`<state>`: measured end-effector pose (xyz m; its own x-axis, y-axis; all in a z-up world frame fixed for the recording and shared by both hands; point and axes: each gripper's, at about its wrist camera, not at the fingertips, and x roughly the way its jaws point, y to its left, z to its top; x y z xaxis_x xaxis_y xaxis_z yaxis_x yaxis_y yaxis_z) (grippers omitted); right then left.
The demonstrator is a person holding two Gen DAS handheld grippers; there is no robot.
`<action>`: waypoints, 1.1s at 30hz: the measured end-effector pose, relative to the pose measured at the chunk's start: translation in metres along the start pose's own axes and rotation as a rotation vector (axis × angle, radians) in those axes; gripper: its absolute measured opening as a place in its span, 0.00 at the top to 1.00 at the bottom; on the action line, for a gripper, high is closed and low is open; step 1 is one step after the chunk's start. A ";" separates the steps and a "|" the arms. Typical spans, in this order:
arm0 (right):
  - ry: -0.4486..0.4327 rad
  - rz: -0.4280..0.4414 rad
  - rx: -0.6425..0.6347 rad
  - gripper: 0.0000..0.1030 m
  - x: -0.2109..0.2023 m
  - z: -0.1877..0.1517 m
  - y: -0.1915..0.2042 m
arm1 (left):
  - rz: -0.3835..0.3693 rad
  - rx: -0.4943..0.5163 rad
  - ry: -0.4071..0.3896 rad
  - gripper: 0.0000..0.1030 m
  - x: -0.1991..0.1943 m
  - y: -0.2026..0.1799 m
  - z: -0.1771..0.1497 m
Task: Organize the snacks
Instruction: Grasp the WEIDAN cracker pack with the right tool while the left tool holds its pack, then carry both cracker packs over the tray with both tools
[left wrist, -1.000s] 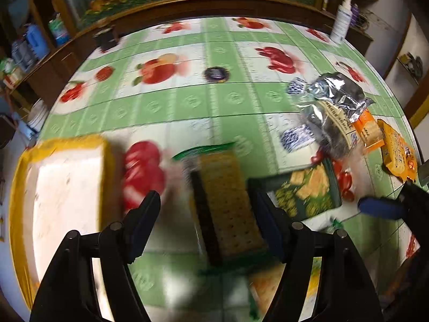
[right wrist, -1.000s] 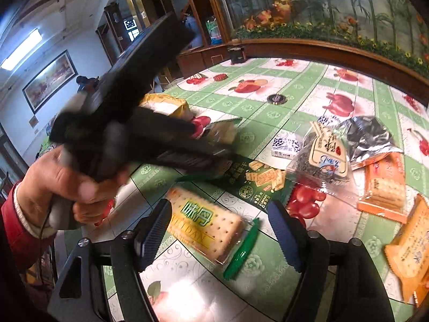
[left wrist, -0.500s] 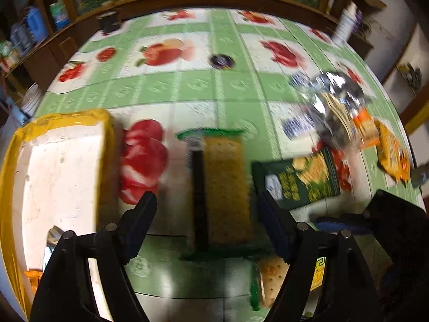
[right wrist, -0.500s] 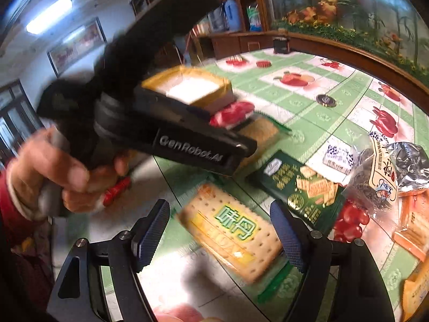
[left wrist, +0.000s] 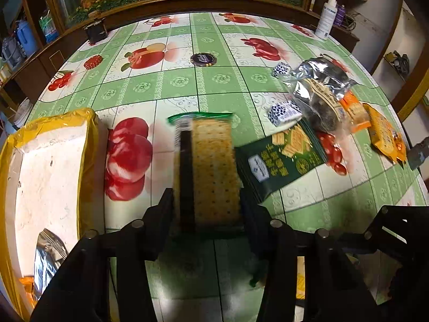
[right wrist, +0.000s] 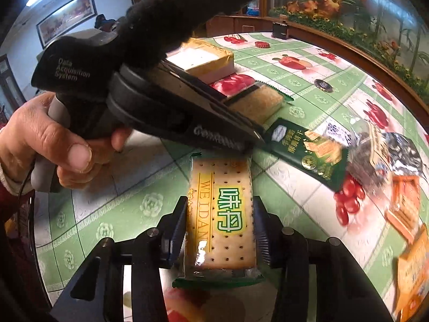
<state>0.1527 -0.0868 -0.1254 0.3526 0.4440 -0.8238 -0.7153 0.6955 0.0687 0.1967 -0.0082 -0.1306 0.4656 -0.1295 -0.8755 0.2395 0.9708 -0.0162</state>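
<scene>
Two flat, clear-wrapped cracker packets with green sealed ends are being gripped at once on the green-and-white fruit-print tablecloth (left wrist: 214, 86). In the left wrist view, the left gripper (left wrist: 206, 212) is being closed on the plain-faced cracker packet (left wrist: 211, 171), which is lying between the jaws at six o'clock and is reaching toward twelve; the pads are being brought against its long edges. In the right wrist view, the right gripper (right wrist: 219, 230) is being closed on the yellow-labelled cracker packet (right wrist: 222, 214), likewise at six o'clock, with both pads being pressed onto its sides. The left tool is being held by a hand (right wrist: 45, 145) at nine o'clock in that view.

The white foam box lined with yellow plastic (left wrist: 48, 166), apparently the collecting place, is being seen at nine o'clock in the left view. A dark green biscuit pouch (left wrist: 278, 161), a silver foil bag (left wrist: 319, 88) and orange packets (left wrist: 383, 134) are being left at two to three o'clock.

For a sound grip, the squeeze is best being kept gentle, since brittle crackers are probably being crushed easily. Each packet is better being lifted level and centred between the pads, and the two tools, being close together, are best being raised apart so that no collision is being risked.
</scene>
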 end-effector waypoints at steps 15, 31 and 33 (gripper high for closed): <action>-0.194 0.107 0.504 0.54 -0.070 -0.084 -0.040 | -0.052 -0.035 -0.099 0.56 -0.069 0.004 -0.056; -0.265 0.178 0.456 0.54 -0.072 -0.035 0.006 | 0.071 -0.131 -0.193 0.56 -0.122 0.055 -0.092; -0.263 0.188 0.444 0.54 -0.069 -0.028 0.013 | 0.075 -0.142 -0.196 0.56 -0.124 0.061 -0.095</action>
<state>0.1022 -0.1248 -0.0835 0.4231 0.6701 -0.6098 -0.4772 0.7369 0.4787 0.0730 0.0861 -0.0688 0.6372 -0.0789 -0.7666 0.0822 0.9960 -0.0342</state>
